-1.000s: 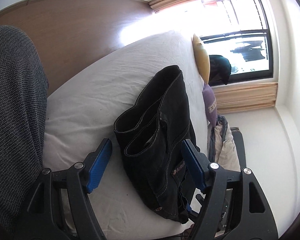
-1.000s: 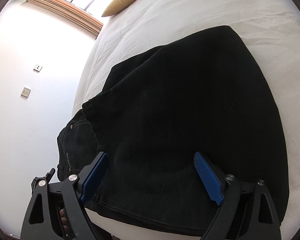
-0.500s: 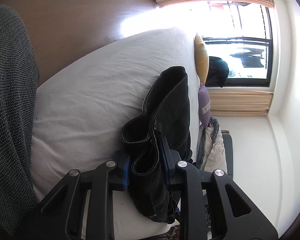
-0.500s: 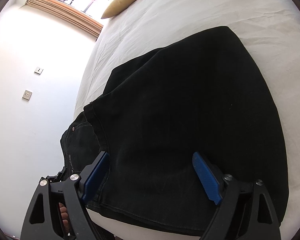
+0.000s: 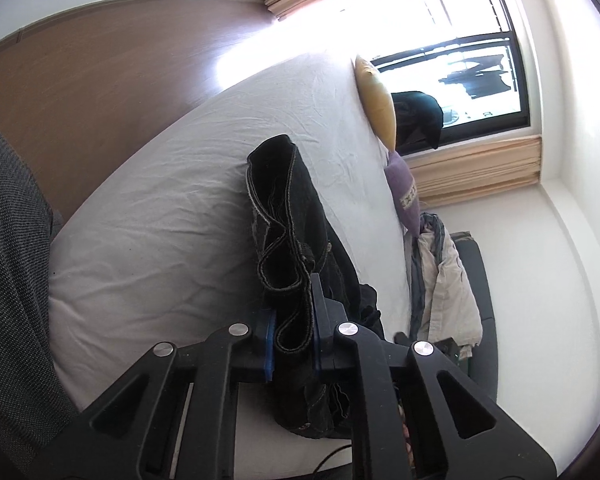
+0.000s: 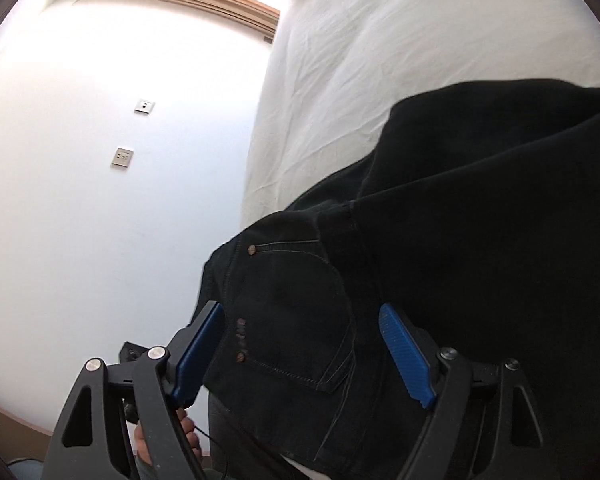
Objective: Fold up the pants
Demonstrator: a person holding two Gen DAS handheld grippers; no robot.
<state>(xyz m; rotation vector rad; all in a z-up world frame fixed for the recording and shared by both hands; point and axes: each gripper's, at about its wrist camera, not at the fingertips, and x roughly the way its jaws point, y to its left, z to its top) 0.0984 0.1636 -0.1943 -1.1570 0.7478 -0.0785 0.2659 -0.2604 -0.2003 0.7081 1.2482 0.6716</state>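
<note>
Black denim pants [image 5: 300, 216] heaped on the white bed sheet [image 5: 172, 216], long axis running off toward 12 o'clock from the left gripper [image 5: 294, 336]; blue pads clamped tight on a bunched hem fold, so clearly the nearer one; right gripper [image 6: 300, 344] spread wide, holding nothing, straddling the back pocket [image 6: 296, 312] at 12 o'clock; probably needs to bite there before any lift.
</note>
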